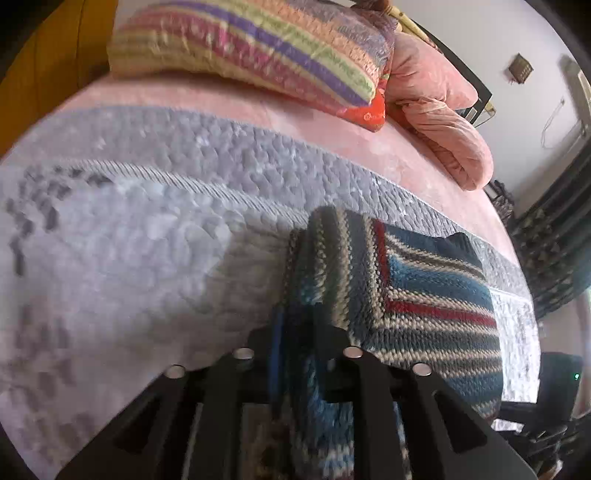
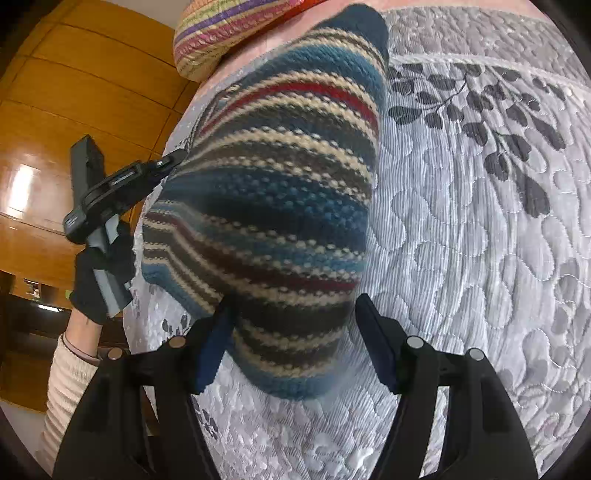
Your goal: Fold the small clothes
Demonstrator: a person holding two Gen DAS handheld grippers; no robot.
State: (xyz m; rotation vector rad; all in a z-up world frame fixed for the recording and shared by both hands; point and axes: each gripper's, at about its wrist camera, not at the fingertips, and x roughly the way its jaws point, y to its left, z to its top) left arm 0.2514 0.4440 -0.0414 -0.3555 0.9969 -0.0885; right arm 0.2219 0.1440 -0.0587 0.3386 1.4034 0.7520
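Knitted wool in blue, cream, brown and red stripes makes up the garment point(image 2: 273, 206), a small thick piece lying on a grey quilt point(image 2: 461, 240) on a bed. It is partly doubled over, with one layer raised.

The left tongs point(image 1: 295, 354) are closed narrow on the garment's left edge, the knit bunched between the two fingers. In the right wrist view, those tongs point(image 2: 173, 160) show at the garment's far left side, held by a gloved hand point(image 2: 99, 280). The right tongs point(image 2: 291, 343) stand wide open, one finger either side of the garment's near rounded end, gripping nothing.

The knit looks soft, light and limp, with some bulk. It will likely sag and drape rather than hold a shape, and its rough surface should grip well. Edges and corners seem the best places to hold, pinching through both layers.

Its long axis runs away from the right tongs toward a striped pillow point(image 2: 221, 33), with a dark blue end point(image 2: 362, 22) farthest off.
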